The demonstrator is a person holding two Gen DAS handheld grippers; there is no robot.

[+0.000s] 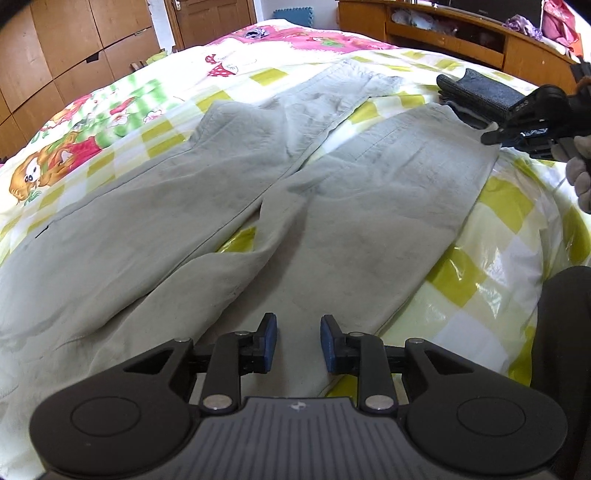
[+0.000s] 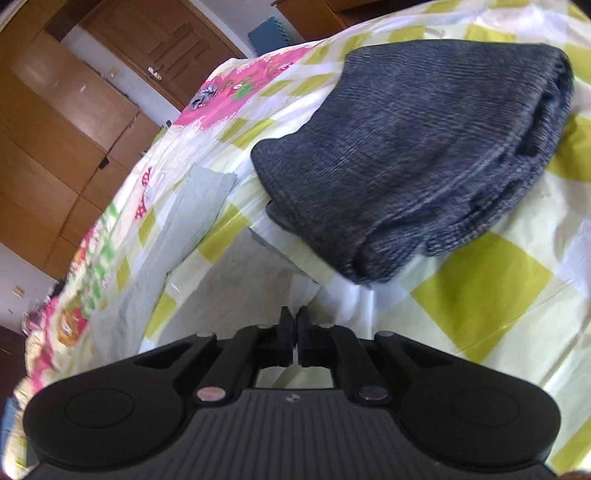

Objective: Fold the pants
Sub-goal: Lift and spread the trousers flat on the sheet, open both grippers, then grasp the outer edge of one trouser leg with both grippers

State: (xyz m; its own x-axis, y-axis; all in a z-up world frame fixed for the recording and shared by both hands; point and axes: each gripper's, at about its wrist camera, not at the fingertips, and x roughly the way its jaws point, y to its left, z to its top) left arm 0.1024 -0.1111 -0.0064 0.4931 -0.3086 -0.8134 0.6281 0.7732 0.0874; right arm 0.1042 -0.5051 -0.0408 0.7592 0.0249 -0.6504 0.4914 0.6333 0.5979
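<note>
Pale grey-green pants (image 1: pixel 229 192) lie spread flat on the bed, both legs running away from me, the waist end near the left camera. My left gripper (image 1: pixel 298 325) is open, its blue pads just above the cloth near the waist. My right gripper (image 2: pixel 296 317) is shut, hovering at the far hem of the right leg (image 2: pixel 255 266); whether cloth is pinched between its fingers cannot be told. It shows in the left wrist view (image 1: pixel 495 134) at the right leg's hem corner.
A folded dark grey knitted garment (image 2: pixel 417 155) lies on the bed beside the right leg's hem, also in the left wrist view (image 1: pixel 476 92). The bed has a checkered yellow and cartoon-print cover (image 1: pixel 487 258). Wooden wardrobes (image 1: pixel 55 55) and a desk (image 1: pixel 461 33) stand beyond.
</note>
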